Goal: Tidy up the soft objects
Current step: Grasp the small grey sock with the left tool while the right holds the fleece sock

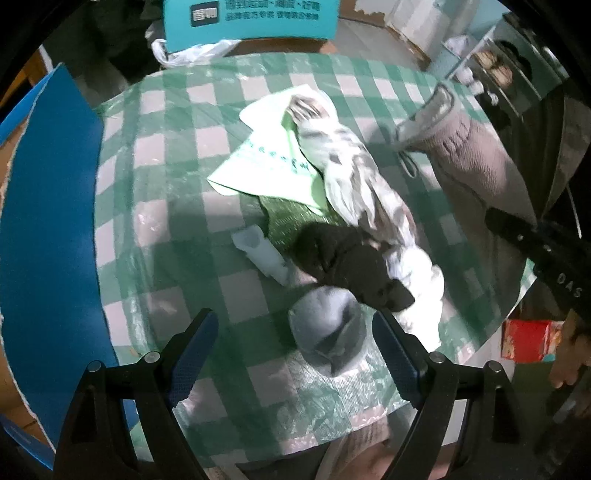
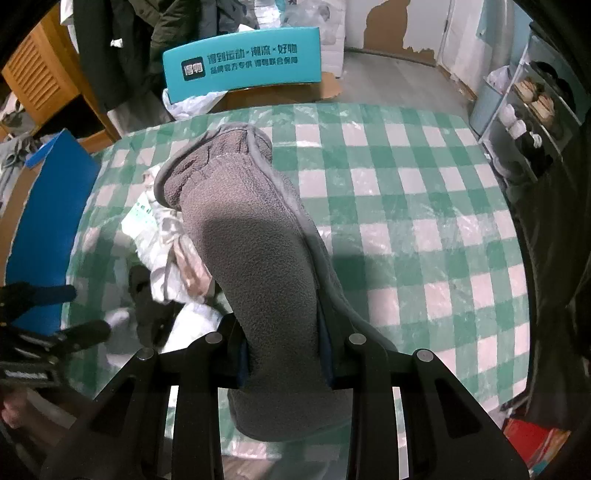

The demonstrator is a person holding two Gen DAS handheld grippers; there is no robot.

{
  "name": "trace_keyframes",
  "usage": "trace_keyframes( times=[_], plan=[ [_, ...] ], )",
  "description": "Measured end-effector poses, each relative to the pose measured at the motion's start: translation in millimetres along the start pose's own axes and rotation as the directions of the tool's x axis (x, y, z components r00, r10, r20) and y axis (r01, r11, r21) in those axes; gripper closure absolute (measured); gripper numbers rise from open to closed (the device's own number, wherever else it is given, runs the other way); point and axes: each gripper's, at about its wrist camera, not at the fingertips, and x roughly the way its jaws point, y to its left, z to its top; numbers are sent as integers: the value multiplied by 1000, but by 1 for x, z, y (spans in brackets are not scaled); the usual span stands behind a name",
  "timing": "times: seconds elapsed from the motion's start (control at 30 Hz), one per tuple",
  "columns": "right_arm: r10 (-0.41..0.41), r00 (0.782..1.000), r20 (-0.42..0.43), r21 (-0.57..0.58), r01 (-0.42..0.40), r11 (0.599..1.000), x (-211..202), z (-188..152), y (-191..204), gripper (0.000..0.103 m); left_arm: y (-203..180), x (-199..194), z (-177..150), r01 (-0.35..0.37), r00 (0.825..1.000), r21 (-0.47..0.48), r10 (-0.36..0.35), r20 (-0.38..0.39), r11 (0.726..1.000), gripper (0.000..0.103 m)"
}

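Fingers of the left gripper (image 1: 293, 354) stand wide apart over the green-and-white checked tablecloth (image 1: 177, 158), holding nothing; between their blue pads, just ahead, lies a rolled grey sock (image 1: 327, 334) on the cloth. Beyond it a black sock (image 1: 351, 266) rests against a crumpled white patterned garment (image 1: 354, 177), which lies partly over a pale green plastic bag (image 1: 266, 155), and a small light-blue sock (image 1: 258, 251) sits to the left of the black one. Far to the right of this gripper a grey fleece slipper sock (image 1: 476, 155) hangs in the air. Blue cardboard (image 1: 48, 236) stands to the left, and a teal box (image 1: 251, 18) stands beyond the table. From the right wrist, the right gripper (image 2: 284, 354) is clamped on the grey fleece slipper sock (image 2: 255, 251), which sticks out forward between the fingers, its open cuff farthest away. Left of it, lower down, the white garment (image 2: 166, 236) lies on the cloth, and the left gripper (image 2: 55, 314) shows at the left edge.
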Motion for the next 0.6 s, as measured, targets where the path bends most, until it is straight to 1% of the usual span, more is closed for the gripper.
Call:
trace_keyframes(
  times=[0.37,0.4,0.43,0.57,0.6],
  plan=[
    [22,1000,-14,-5,-22,1000,0,-17,8,76,-25,24,-3,-53,998,105,56,-27,993,16],
    [23,1000,-16,-4,-23,1000,1,-17,8,75,-26,27,-2,-57,998,112,61,-30,992,19],
    [25,1000,-18,-4,-25,1000,1,-17,10,75,-25,30,-2,-58,997,117,63,-35,991,23],
    [28,999,-22,-4,-28,1000,3,-16,10,75,-25,40,2,-53,997,113,60,-53,992,27],
    [29,999,-23,-5,-29,1000,4,-16,10,75,-25,41,3,-51,997,114,58,-52,992,31]
  ],
)
